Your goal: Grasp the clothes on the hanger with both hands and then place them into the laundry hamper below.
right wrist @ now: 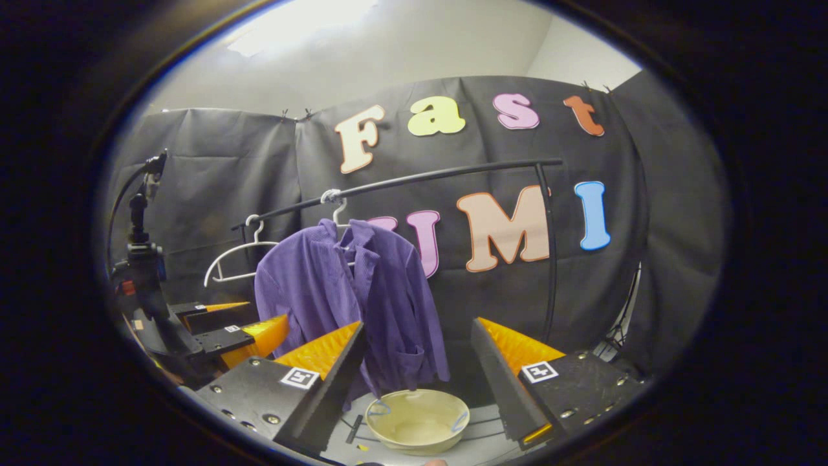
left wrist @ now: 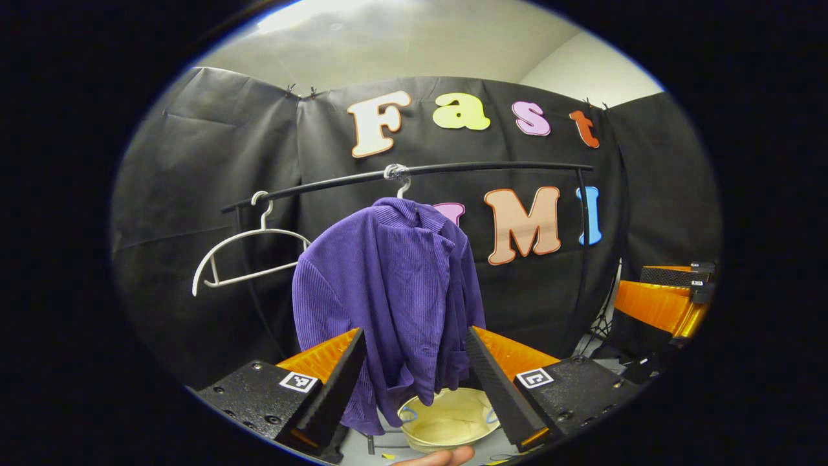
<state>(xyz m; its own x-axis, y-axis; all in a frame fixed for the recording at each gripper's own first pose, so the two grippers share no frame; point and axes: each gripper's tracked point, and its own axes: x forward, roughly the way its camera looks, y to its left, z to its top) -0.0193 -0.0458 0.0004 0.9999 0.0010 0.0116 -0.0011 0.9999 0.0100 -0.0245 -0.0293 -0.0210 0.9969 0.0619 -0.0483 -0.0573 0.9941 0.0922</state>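
Soft, light, floppy purple ribbed shirt (left wrist: 388,291) draped on a white hanger on the black rail above the cream laundry hamper (left wrist: 446,421), best pinched at both shoulders, left gripper (left wrist: 414,375) and right gripper (right wrist: 417,369) both spread open, short of it.
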